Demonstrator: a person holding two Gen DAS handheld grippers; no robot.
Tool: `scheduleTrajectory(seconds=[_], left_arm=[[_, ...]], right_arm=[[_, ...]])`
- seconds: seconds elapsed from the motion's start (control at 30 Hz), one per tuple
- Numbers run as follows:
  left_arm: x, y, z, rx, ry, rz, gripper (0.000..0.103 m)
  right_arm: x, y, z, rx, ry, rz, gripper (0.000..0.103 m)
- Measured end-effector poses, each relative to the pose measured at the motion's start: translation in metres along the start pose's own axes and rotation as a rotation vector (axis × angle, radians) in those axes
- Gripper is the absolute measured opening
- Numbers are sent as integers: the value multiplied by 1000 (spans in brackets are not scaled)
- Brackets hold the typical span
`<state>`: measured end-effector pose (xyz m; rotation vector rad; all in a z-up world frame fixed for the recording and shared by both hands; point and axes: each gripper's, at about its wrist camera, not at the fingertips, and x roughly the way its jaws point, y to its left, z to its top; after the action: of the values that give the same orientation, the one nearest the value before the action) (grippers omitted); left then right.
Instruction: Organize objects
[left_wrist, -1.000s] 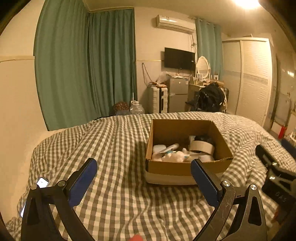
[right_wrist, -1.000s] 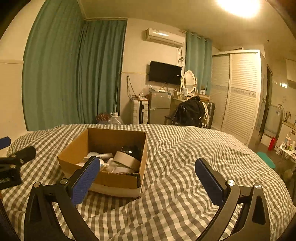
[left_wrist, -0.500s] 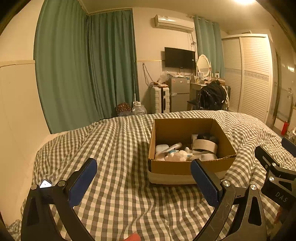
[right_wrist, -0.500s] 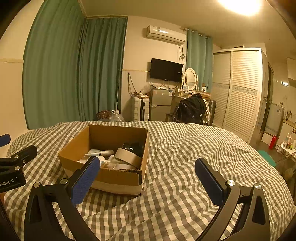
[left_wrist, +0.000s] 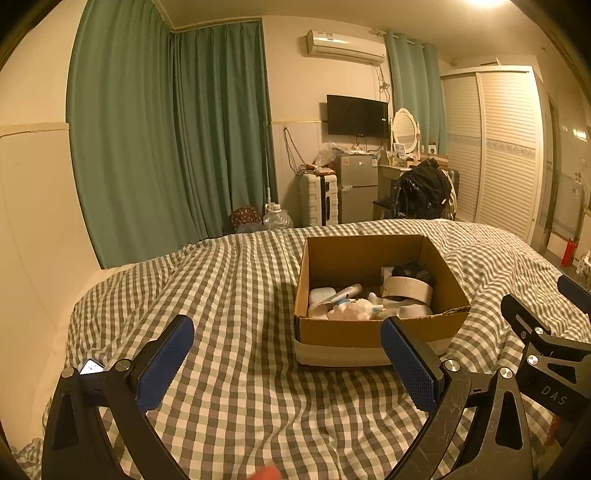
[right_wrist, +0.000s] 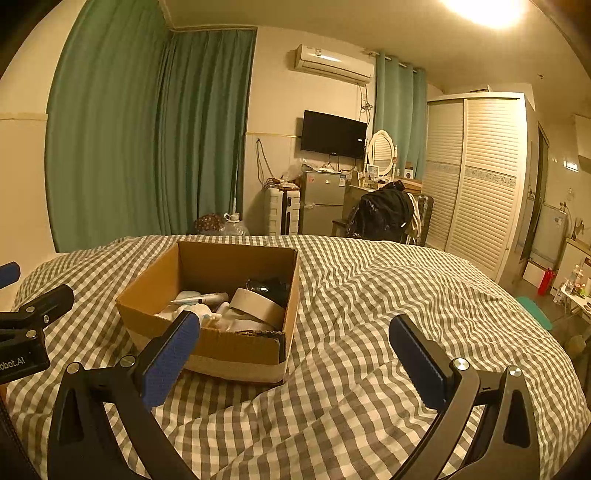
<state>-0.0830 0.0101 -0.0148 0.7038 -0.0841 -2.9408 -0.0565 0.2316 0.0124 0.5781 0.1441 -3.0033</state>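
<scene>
One open brown cardboard box sits on the bed covered by a grey-and-white checked quilt, and it is the only container in sight; in the left wrist view it lies at about 1 o'clock from the left hand-held gripper, whose two blue-padded fingers are spread wide with nothing between them. The right hand-held gripper is likewise released and empty, its two blue pads well apart, with the box at about 11 o'clock in its own view. Inside the box I count one wide roll of beige tape leaning near the far right, one black rounded object behind it in the far right corner, one white tube with a pale cap lying slantwise, one small white rounded case at the left wall, and a clump of white items against the near wall whose number I cannot tell. The near wall's top edge is torn and ragged at its right corner. One phone with a lit screen lies on the quilt at 9 o'clock of the left hand-held gripper, near the bed's edge. The quilt is bare between both tools and the box, rumpled into folds at 3 o'clock of the box.
</scene>
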Motion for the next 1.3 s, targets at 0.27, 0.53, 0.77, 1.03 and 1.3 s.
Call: scheduleTrajectory(seconds=[0.27,0.53,0.77,1.03,1.3], left_arm=[[-2,-2,0,19,-10,5,103],[-1,-3,0,20,-7,6,103],[-1,-4,-2,23,-7,4,103],[0,-4,-2,24,-3,2,103],[2,-4,-3,27,5,-1,103]], right_arm=[[2,2,-1,-7,6,-2,103],[2,2,-2,-9,8,-2,103],[3,3,-3,-9,11,-2,103],[3,3,-4,-10,13,-2,103],[3,3,-6,-13,18,-1,103]])
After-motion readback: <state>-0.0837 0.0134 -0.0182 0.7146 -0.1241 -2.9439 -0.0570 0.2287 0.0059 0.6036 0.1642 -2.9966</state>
